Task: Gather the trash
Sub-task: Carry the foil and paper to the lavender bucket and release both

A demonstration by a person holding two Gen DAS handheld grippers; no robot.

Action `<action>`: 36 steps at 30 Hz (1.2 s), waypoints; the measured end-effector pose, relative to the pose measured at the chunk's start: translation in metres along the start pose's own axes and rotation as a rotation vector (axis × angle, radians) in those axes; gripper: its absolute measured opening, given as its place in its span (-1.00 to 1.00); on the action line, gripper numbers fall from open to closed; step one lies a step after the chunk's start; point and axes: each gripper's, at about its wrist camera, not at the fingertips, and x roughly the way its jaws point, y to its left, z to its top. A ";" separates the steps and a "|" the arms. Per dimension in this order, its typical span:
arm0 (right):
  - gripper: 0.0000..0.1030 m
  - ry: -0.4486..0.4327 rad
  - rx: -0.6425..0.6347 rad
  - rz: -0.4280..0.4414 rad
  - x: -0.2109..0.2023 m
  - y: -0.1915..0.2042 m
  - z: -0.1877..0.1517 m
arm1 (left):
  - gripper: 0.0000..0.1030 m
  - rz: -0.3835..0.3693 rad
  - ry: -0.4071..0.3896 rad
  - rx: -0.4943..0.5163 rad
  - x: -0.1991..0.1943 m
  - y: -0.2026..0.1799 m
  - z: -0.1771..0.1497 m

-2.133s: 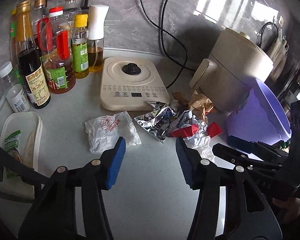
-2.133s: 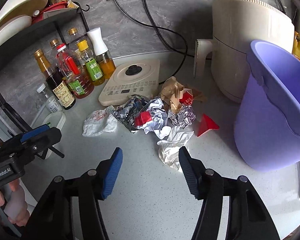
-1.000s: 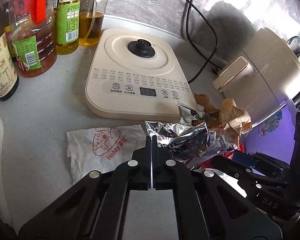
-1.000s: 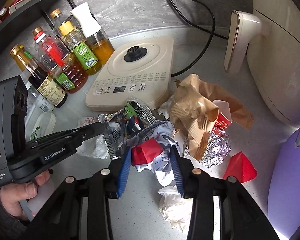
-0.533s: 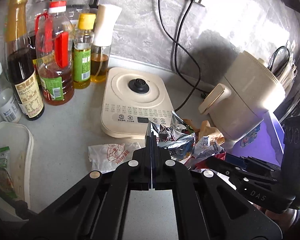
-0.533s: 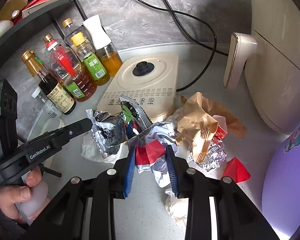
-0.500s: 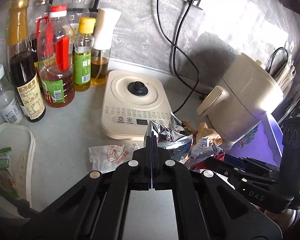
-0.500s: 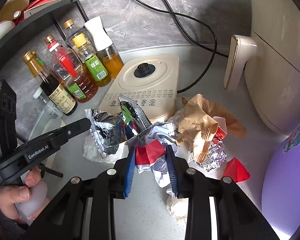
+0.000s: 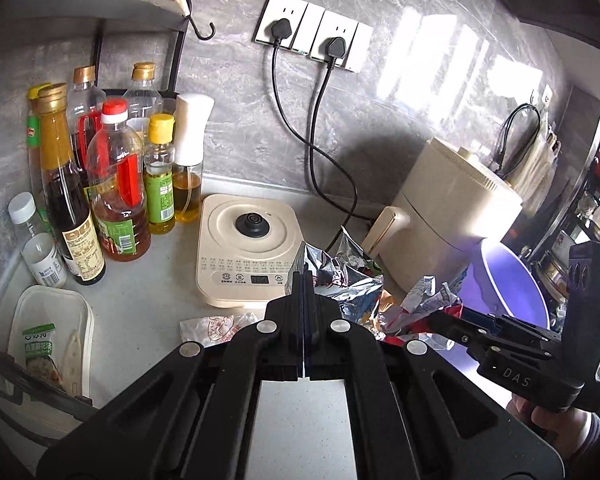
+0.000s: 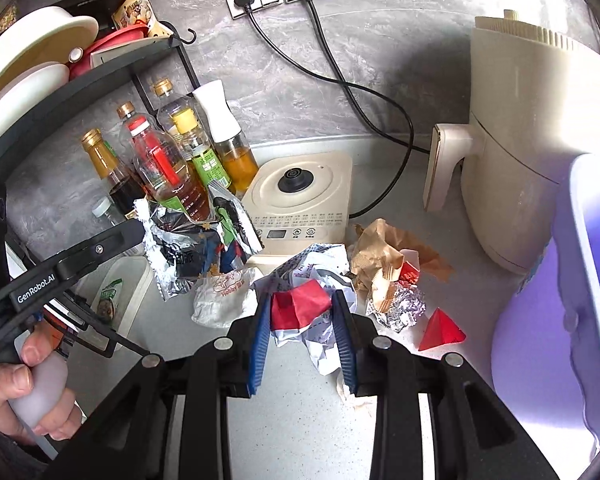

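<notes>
**Two wrappers held, bin off to the right**

While the left fingers (image 9: 305,280) are pressed flat together on the top edge of a foil bag (image 9: 340,280), the right fingers (image 10: 302,320) pinch a crumpled wad (image 10: 300,308) of red and white printed paper from both sides. The foil bag hangs off the counter (image 10: 300,420), creased, shiny and stiff, its long side drooping from the pinch. The wad is soft and bunched, with a loose white tail trailing below the fingers.

The coming move likely turns on the bin (image 10: 560,340): the purple plastic tub sits to the right of both grippers, just beside the right one and farther from the left, so the right hand looks better placed to drop first.

On the counter lie a white printed wrapper (image 10: 224,300), torn brown paper (image 10: 384,248), a ball of silver foil (image 10: 400,306) and a small red pyramid pack (image 10: 440,330), clustered between the cooker base (image 10: 300,196) and the bin.
</notes>
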 end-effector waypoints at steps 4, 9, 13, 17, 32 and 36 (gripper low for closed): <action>-0.42 -0.065 0.006 -0.029 -0.031 -0.006 0.004 | -0.99 -0.034 -0.027 0.027 -0.011 -0.015 0.009; -0.41 -0.162 0.031 -0.079 -0.075 -0.018 0.013 | -0.98 -0.083 -0.041 0.063 -0.015 -0.037 0.016; -0.41 -0.222 0.039 -0.129 -0.104 -0.029 0.017 | -0.98 -0.131 -0.042 0.099 -0.013 -0.059 0.019; -0.41 -0.266 0.066 -0.198 -0.127 -0.047 0.019 | -0.98 -0.185 -0.038 0.133 -0.009 -0.080 0.020; 0.31 -0.283 0.244 -0.442 -0.183 -0.115 -0.028 | -0.98 -0.405 0.017 0.253 0.021 -0.173 0.020; 0.34 -0.276 0.288 -0.458 -0.195 -0.126 -0.044 | -0.98 -0.448 0.031 0.277 0.030 -0.196 0.019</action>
